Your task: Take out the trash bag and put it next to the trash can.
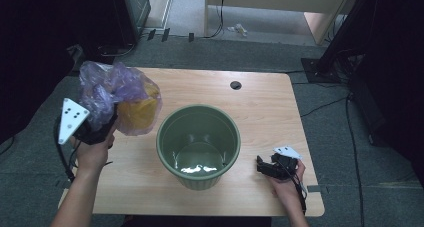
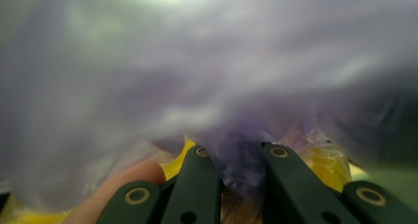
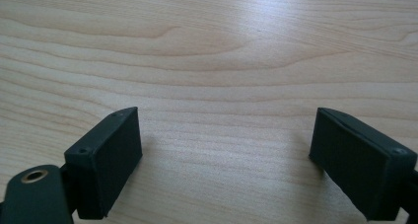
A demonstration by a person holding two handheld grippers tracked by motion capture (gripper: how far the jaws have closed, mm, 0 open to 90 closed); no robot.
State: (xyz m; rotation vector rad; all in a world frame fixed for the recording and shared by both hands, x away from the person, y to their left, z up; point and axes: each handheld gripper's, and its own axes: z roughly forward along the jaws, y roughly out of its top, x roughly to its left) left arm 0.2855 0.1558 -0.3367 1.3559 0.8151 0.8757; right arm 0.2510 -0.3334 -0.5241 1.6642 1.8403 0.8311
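Observation:
A translucent purple plastic bag [image 1: 107,89] with something yellow [image 1: 137,112] inside is held up over the table's left side, just left of the green bin [image 1: 198,145]. My left gripper [image 1: 107,122] is shut on the bag's gathered plastic. In the left gripper view the purple bag [image 2: 207,76] covers almost everything, pinched between the two jaws, with yellow content [image 2: 328,165] showing beside them. My right gripper [image 1: 262,166] rests low on the table right of the bin, open, and in its own view the right gripper [image 3: 226,147] has only bare wood between its jaws.
The green bin stands in the middle of the wooden table [image 1: 265,107], with nothing inside but light glinting on its bottom. A round cable hole [image 1: 235,85] lies behind it. Black equipment and cables sit on the floor beyond the table.

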